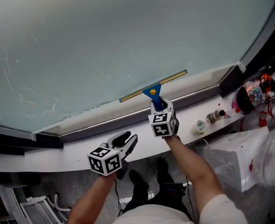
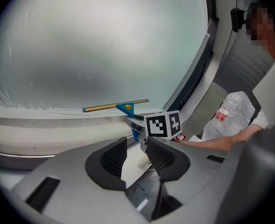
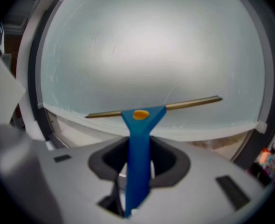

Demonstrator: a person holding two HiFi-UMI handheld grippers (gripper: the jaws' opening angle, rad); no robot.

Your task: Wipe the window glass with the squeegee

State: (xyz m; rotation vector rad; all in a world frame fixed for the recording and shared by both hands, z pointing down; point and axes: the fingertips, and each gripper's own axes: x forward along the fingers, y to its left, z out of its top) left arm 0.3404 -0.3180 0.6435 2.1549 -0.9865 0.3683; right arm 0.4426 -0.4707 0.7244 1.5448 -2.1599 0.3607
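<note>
Down low on the window glass point(image 1: 105, 45), the squeegee point(image 1: 152, 90) lies with its blade along the pane just above the bottom frame, and its blue handle is clamped in the jaws of the right gripper point(image 1: 160, 105). The left gripper point(image 1: 129, 143) hangs over the white sill point(image 1: 49, 150), jaws apart and empty. Glass spreads wide above and to the left, streaked whitish at lower left, while small bottles point(image 1: 215, 115) and plastic bags point(image 1: 249, 157) crowd the sill's right end.

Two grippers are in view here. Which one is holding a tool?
The right gripper, shut on the blue-handled squeegee, whose brass-coloured blade sits low on the window glass. The left gripper hangs lower, jaws apart with nothing between them.
</note>
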